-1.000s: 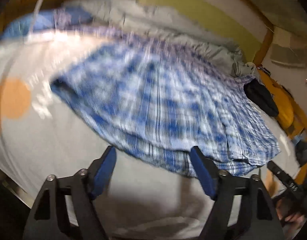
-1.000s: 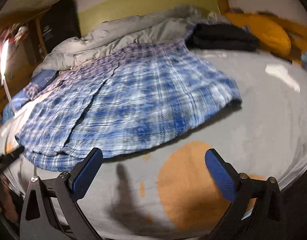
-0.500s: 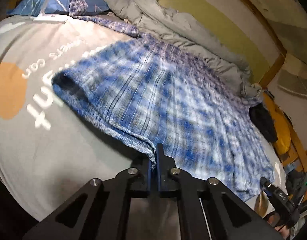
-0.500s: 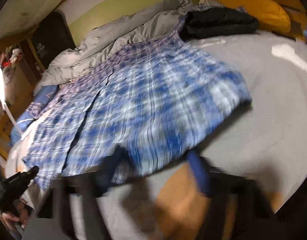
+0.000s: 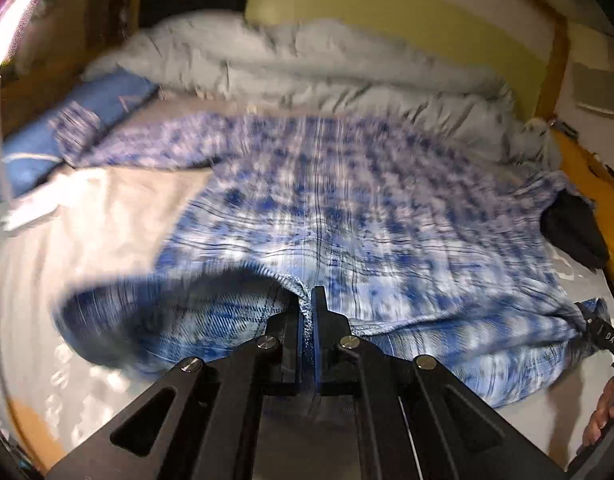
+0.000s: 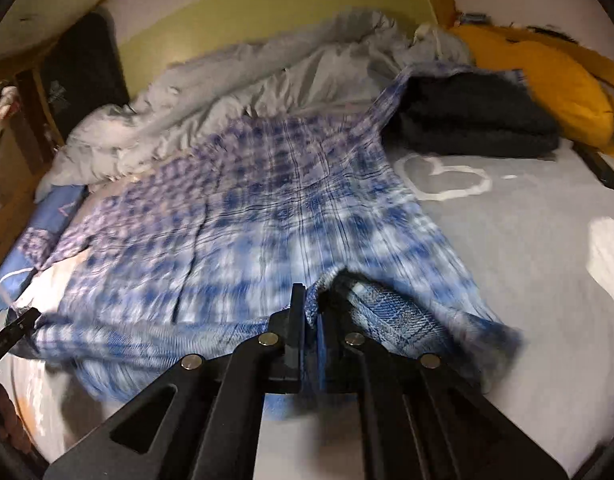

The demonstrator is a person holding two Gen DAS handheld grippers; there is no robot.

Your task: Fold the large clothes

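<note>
A large blue-and-white plaid shirt (image 5: 347,208) lies spread on the bed; it also shows in the right wrist view (image 6: 247,208). My left gripper (image 5: 306,304) is shut on the shirt's near hem, which is lifted off the sheet. My right gripper (image 6: 310,304) is shut on the near hem further right, also lifted. The cloth between the two grips hangs in a loose fold. Both views are blurred by motion.
A rumpled grey duvet (image 6: 227,92) lies along the far wall. A folded dark garment (image 6: 475,120) and a yellow pillow (image 6: 547,76) sit at the right. A blue pillow (image 5: 79,120) lies at the left. The grey sheet (image 6: 527,240) is bare at the right.
Both grippers went from open above the sheet to shut on the shirt's near hem. The hem has risen off the bed and moved toward the far wall.
</note>
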